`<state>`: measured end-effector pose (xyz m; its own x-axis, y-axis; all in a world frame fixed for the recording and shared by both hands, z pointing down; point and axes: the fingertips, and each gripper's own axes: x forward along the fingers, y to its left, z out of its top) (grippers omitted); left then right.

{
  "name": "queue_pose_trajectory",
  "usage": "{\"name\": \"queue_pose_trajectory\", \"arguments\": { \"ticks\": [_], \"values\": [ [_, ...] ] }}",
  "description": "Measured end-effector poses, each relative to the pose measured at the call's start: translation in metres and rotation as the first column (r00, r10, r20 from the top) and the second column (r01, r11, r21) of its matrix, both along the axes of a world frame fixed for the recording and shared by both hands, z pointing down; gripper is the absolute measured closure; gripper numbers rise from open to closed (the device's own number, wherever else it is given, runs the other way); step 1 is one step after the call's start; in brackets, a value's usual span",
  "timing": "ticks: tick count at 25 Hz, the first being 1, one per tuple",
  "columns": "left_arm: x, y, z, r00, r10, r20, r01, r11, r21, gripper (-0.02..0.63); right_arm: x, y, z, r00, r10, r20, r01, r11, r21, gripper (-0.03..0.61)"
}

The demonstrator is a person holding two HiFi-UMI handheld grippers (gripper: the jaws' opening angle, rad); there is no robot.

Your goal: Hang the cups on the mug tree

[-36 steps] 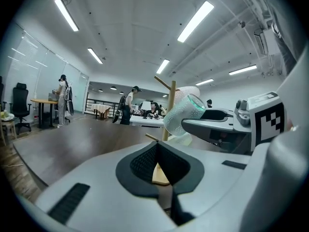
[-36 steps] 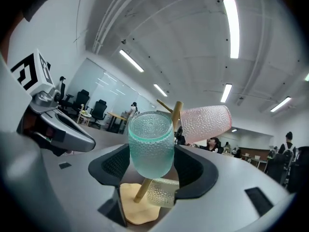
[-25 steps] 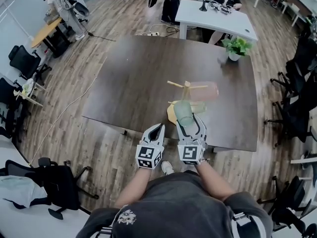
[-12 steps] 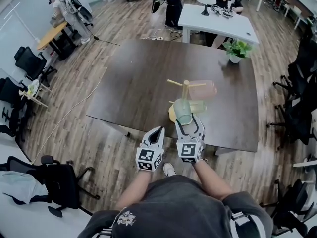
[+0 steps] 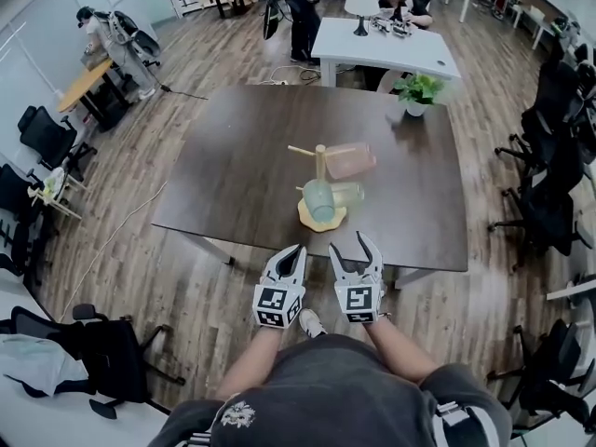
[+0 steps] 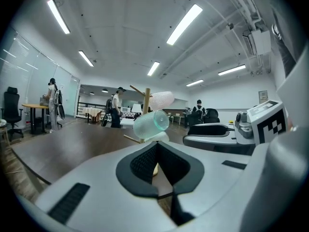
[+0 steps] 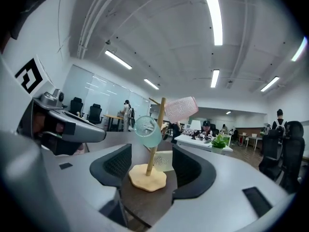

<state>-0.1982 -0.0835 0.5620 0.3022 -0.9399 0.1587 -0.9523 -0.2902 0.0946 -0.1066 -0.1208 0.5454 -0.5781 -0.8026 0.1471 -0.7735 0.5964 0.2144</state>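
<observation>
- Right gripper (image 7: 152, 164): jaws wide apart, nothing between the pads; the mug tree (image 7: 155, 134) is only framed in the gap, further off.
- Left gripper (image 6: 158, 151): jaws shut together, pads meeting, holding nothing.
- In the head view, the left gripper (image 5: 294, 255) and right gripper (image 5: 353, 248) sit side by side, near each other but apart. Both are off the near edge of the table (image 5: 233, 170), over the wood floor (image 5: 214, 277).
- The mug tree (image 5: 319, 164) stands upright on its round tan base (image 5: 307, 218), close to the table's near edge and a bit right of centre, just ahead of the right gripper.
- Green cup (image 5: 318, 200) hangs tilted on the near side of the pole, over the base.
- Pink cup (image 5: 349, 159) hangs high on the right side, tilted.
- Pale yellow cup (image 5: 348, 194) sits low on the right, just beside the green cup.
- One bare peg (image 5: 300, 149) sticks out upper left.
- Right gripper view: green cup (image 7: 147, 132) left of the pole, pink cup (image 7: 181, 109) at top right, pale cup (image 7: 163, 160) low behind the pole, base (image 7: 147, 179) on the dark tabletop.
- Open tabletop spreads left of and behind the tree.
- Potted plant (image 5: 416, 89) is at the far right corner, well apart from the tree.
- White table (image 5: 377, 43) is beyond the far edge; office chairs (image 5: 545, 203) are off the right edge.
</observation>
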Motion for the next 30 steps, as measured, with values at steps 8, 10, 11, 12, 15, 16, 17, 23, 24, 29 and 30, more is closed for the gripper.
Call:
{"name": "queue_pose_trajectory", "arguments": {
  "ticks": [8, 10, 11, 12, 15, 16, 17, 23, 24, 29, 30],
  "values": [
    [0.049, 0.030, -0.014, 0.998, 0.062, -0.003, -0.062, 0.998, 0.029, 0.614, 0.055, 0.039, -0.027, 0.998, 0.052, 0.029, -0.052, 0.999, 0.011, 0.536],
    [0.061, 0.037, -0.018, 0.997, 0.075, -0.002, -0.075, 0.997, 0.037, 0.614, 0.065, 0.048, -0.031, 0.998, 0.055, 0.035, -0.055, 0.998, 0.004, 0.552],
    [0.066, 0.041, -0.021, 0.997, 0.082, 0.000, -0.082, 0.996, 0.041, 0.614, 0.070, 0.052, -0.033, 0.998, 0.056, 0.037, -0.056, 0.998, -0.001, 0.552],
    [0.072, 0.045, -0.024, 0.996, 0.090, 0.003, -0.090, 0.995, 0.044, 0.614, 0.075, 0.057, -0.034, 0.998, 0.058, 0.040, -0.058, 0.998, -0.004, 0.554],
    [0.088, 0.058, -0.029, 0.994, 0.109, 0.009, -0.110, 0.993, 0.048, 0.614, 0.089, 0.071, -0.037, 0.997, 0.068, 0.048, -0.068, 0.998, -0.011, 0.554],
    [0.092, 0.062, -0.030, 0.994, 0.113, 0.010, -0.113, 0.992, 0.048, 0.614, 0.094, 0.075, -0.036, 0.996, 0.072, 0.052, -0.071, 0.997, -0.013, 0.554],
    [0.096, 0.066, -0.029, 0.993, 0.116, 0.012, -0.116, 0.992, 0.049, 0.614, 0.098, 0.079, -0.036, 0.996, 0.076, 0.057, -0.075, 0.997, -0.014, 0.554],
    [0.119, 0.088, -0.025, 0.991, 0.132, 0.029, -0.133, 0.990, 0.045, 0.614, 0.123, 0.100, -0.031, 0.992, 0.092, 0.086, -0.090, 0.996, -0.018, 0.554],
    [0.121, 0.090, -0.025, 0.991, 0.134, 0.031, -0.135, 0.990, 0.045, 0.614, 0.126, 0.102, -0.031, 0.991, 0.094, 0.090, -0.093, 0.996, -0.017, 0.554],
    [0.133, 0.090, -0.030, 0.989, 0.145, 0.040, -0.147, 0.988, 0.052, 0.614, 0.139, 0.105, -0.036, 0.989, 0.103, 0.105, -0.103, 0.995, -0.010, 0.554],
    [0.135, 0.089, -0.031, 0.988, 0.149, 0.042, -0.151, 0.987, 0.053, 0.614, 0.141, 0.105, -0.037, 0.988, 0.106, 0.108, -0.105, 0.994, -0.009, 0.554]
  ]
}}
